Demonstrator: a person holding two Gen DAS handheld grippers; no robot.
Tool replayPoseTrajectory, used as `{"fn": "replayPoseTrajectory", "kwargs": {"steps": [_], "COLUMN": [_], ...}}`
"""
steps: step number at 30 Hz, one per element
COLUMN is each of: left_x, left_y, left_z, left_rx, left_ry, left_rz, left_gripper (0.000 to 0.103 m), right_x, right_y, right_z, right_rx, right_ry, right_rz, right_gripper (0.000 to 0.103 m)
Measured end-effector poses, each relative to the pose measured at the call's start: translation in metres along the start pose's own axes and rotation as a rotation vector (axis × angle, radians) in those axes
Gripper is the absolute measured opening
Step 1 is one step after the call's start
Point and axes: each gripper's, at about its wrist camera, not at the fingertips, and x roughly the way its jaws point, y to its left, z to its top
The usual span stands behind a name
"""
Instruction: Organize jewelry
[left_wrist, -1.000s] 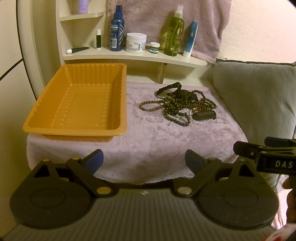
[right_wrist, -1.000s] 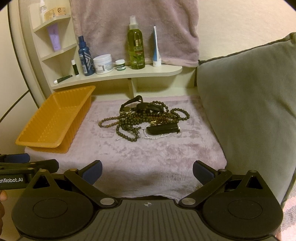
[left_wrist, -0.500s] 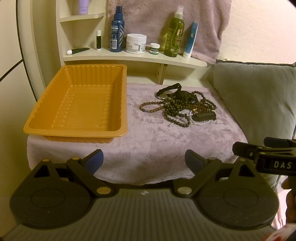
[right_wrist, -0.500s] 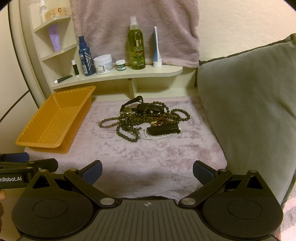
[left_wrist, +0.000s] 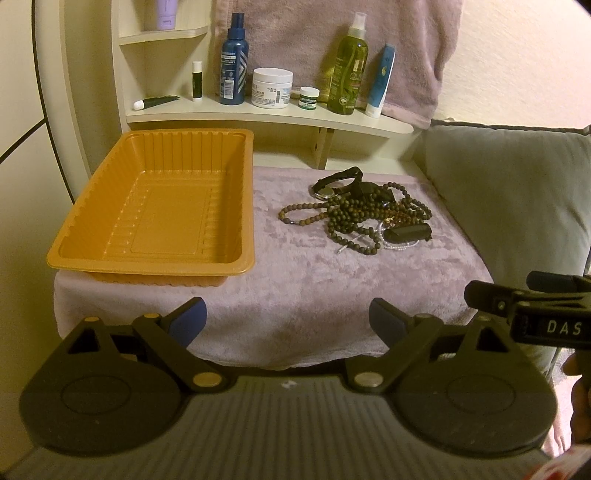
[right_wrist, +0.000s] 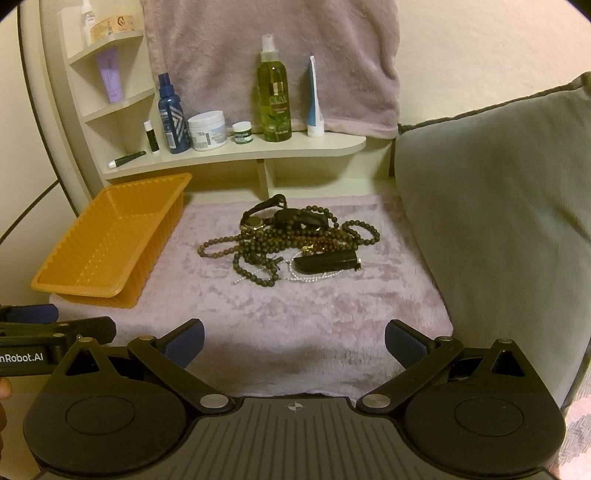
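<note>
A tangled pile of jewelry (left_wrist: 354, 214) (right_wrist: 288, 240) lies on the lilac plush cloth (left_wrist: 303, 273): dark wooden bead strands, a black-strapped watch (right_wrist: 258, 218), a small black case (right_wrist: 325, 263) and a thin pearl string. An orange plastic tray (left_wrist: 155, 206) (right_wrist: 107, 240) sits to its left with nothing in it. My left gripper (left_wrist: 288, 321) is open, held back at the cloth's near edge, nothing between its blue pads. My right gripper (right_wrist: 293, 341) is also open and well short of the pile. Each gripper shows at the other view's side edge.
A cream shelf (left_wrist: 266, 116) behind the cloth carries bottles, jars and tubes, with a lilac towel (right_wrist: 269, 55) hanging above. A grey cushion (right_wrist: 498, 206) walls off the right side. Bare cloth lies between the pile and the grippers.
Both views have crept slightly forward and tilted a little; the jewelry and tray have not moved, and both grippers stay open.
</note>
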Motion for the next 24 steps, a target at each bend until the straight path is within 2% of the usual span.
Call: {"fn": "replayPoseTrajectory", "kwargs": {"steps": [24], "left_x": [-0.0019], "left_y": [0.004], "left_z": [0.0055], "left_rx": [-0.009], "left_ry": [-0.005], "left_rz": [-0.005], "left_gripper": [0.094], "right_x": [-0.0014], "right_y": [0.0007], "right_z": [0.0013], "right_rx": [0.004], "right_ry": [-0.013], "right_rz": [0.006], "right_gripper": [0.103]}}
